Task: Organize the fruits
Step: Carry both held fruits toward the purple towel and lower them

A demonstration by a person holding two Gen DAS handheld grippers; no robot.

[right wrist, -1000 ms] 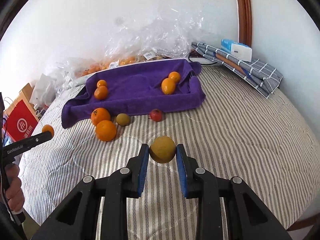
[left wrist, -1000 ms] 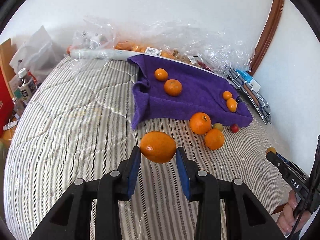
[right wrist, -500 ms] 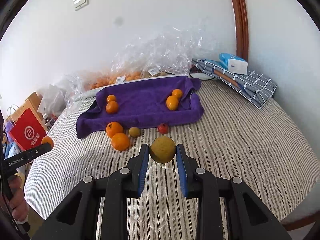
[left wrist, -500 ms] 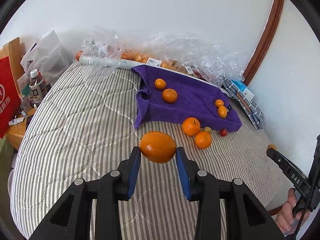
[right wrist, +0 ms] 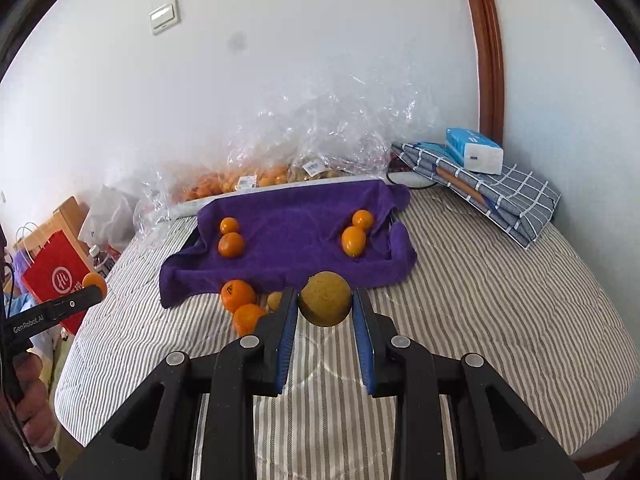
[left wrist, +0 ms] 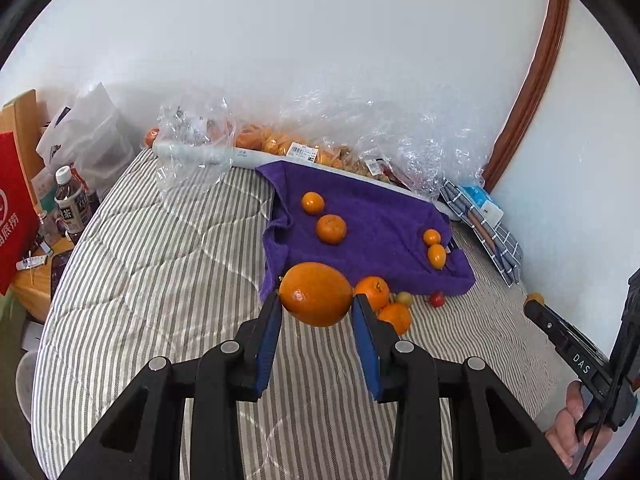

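My left gripper [left wrist: 316,308] is shut on a large orange [left wrist: 316,294], held above the striped bed in front of the purple towel [left wrist: 380,220]. My right gripper [right wrist: 325,306] is shut on a brownish-yellow round fruit [right wrist: 325,299], also held above the bed before the towel [right wrist: 296,224]. Two oranges [right wrist: 231,244] lie at the towel's left and two small ones [right wrist: 354,240] at its right. Two oranges [right wrist: 238,295] and a small greenish fruit [right wrist: 274,300] lie on the bed at the towel's near edge. A small red fruit [left wrist: 437,299] shows in the left wrist view.
Clear plastic bags of fruit [right wrist: 256,176] lie along the wall behind the towel. A folded checked cloth [right wrist: 500,196] with a blue tissue pack [right wrist: 474,154] sits at the far right. A red paper bag [right wrist: 56,276] and bottles [left wrist: 72,208] stand beside the bed's left side.
Both grippers have pulled back and risen from the bed with their fruits still held. The towel and fruits look smaller and farther away.
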